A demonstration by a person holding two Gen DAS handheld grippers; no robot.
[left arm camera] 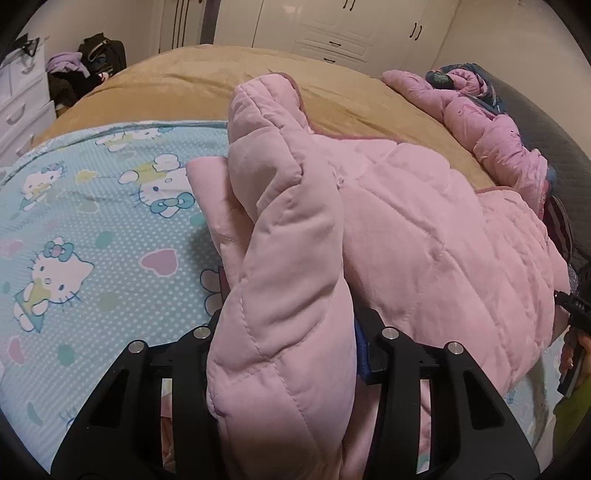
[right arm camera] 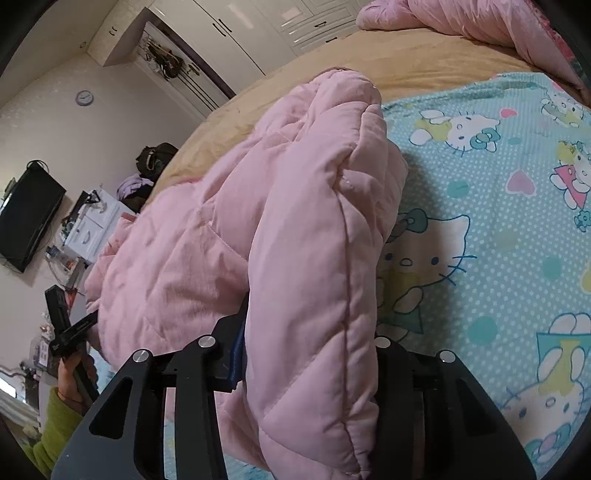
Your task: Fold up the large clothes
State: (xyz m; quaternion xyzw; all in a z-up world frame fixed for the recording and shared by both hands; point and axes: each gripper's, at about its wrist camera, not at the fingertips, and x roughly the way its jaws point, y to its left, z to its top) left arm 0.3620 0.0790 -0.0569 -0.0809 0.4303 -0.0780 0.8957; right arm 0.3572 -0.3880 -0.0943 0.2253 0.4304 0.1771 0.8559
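A large pink quilted coat (left arm camera: pixel 424 229) lies bunched on the bed, partly on the blue cat-print sheet (left arm camera: pixel 92 229). In the left wrist view, my left gripper (left arm camera: pixel 291 332) is shut on a thick fold of the coat that fills the gap between its black fingers (left arm camera: pixel 373 332). In the right wrist view, my right gripper (right arm camera: pixel 310 339) is likewise shut on a padded edge of the coat (right arm camera: pixel 207 229), which stands lifted off the cat-print sheet (right arm camera: pixel 498 240). Each view shows the other gripper at its edge: the right one (left arm camera: pixel 576 306) and the left one (right arm camera: pixel 70 332), held by a green-sleeved hand.
A tan blanket (left arm camera: pixel 192 77) covers the far half of the bed. Another pink quilted piece (left arm camera: pixel 491 125) lies heaped at the far right by a dark headboard (left arm camera: pixel 546 122). White drawers (left arm camera: pixel 22 107), piled clothes (left arm camera: pixel 92 62) and wardrobes (left arm camera: pixel 332 29) stand beyond. A television (right arm camera: pixel 29 218) hangs on the wall.
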